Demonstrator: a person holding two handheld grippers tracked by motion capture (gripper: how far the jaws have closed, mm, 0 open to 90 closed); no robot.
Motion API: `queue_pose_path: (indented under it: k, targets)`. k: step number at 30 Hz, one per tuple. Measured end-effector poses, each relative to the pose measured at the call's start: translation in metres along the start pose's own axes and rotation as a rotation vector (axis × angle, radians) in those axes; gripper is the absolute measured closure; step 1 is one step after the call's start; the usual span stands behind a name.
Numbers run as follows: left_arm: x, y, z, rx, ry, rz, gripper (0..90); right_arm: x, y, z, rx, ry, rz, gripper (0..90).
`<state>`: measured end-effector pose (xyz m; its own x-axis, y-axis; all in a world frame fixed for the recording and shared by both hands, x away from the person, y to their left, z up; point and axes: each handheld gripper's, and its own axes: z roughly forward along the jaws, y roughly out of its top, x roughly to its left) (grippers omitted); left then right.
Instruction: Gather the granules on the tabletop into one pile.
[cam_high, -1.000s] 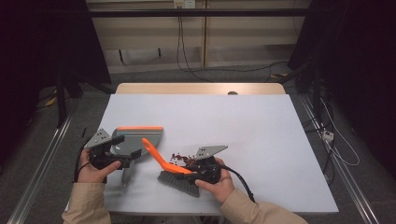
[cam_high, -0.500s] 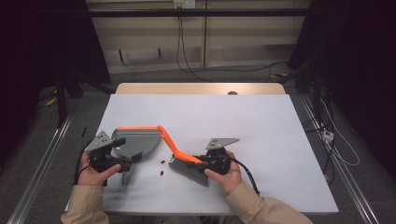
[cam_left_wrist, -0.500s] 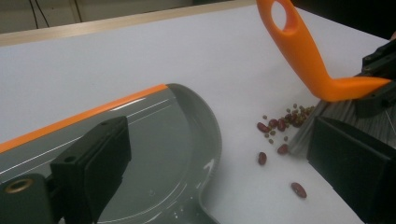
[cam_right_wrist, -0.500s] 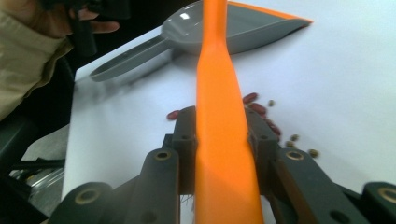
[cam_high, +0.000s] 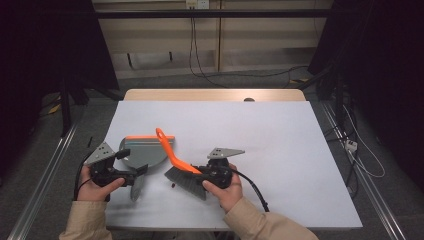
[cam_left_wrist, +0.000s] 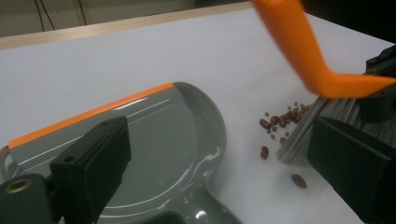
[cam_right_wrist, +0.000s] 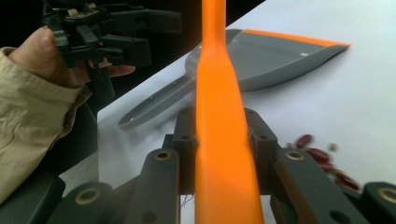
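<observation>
A grey dustpan (cam_high: 145, 154) with an orange front lip lies flat on the white table (cam_high: 280, 130), its handle (cam_right_wrist: 154, 105) pointing toward the near edge. My left gripper (cam_high: 139, 171) hovers open over that handle, jaws wide apart on either side of the pan (cam_left_wrist: 163, 140). My right gripper (cam_right_wrist: 224, 135) is shut on the orange handle of a brush (cam_high: 172, 152). The grey bristles (cam_high: 187, 182) rest on the table just right of the pan. A small heap of red beans (cam_left_wrist: 280, 121) lies at the bristle tips, between brush and pan.
Several stray beans (cam_right_wrist: 322, 154) lie loose on the white sheet beside the brush. The table's near edge (cam_high: 210, 229) runs just behind both hands. A cable (cam_high: 252, 187) trails from the right gripper toward the front right.
The brush swung right and back, its handle now rising over the pan's right edge. The bristles pushed beans toward the pan. My left gripper drifted slightly toward the near left.
</observation>
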<state>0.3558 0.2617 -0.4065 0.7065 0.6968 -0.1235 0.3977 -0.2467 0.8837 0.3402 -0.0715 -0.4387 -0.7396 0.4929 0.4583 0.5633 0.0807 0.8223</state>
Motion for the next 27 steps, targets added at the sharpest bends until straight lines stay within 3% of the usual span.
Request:
queue_pose_path:
  k: [6, 10, 12, 27]
  targets:
    - [0.002, -0.001, -0.003, -0.008, 0.005, -0.006, 6.3, 0.004, -0.004, 0.026, 0.025, 0.006, 0.043, 71.4]
    - [0.002, -0.001, -0.002, -0.004, 0.004, -0.001, 6.3, 0.001, -0.006, 0.035, 0.051, -0.047, 0.034, 71.4]
    - [0.001, -0.001, -0.001, -0.003, 0.002, -0.002, 6.3, -0.005, -0.006, 0.034, 0.058, -0.066, 0.073, 71.3]
    - [-0.002, 0.0, 0.003, 0.007, -0.001, 0.011, 6.3, -0.027, -0.011, 0.0, 0.026, -0.17, 0.118, 70.8]
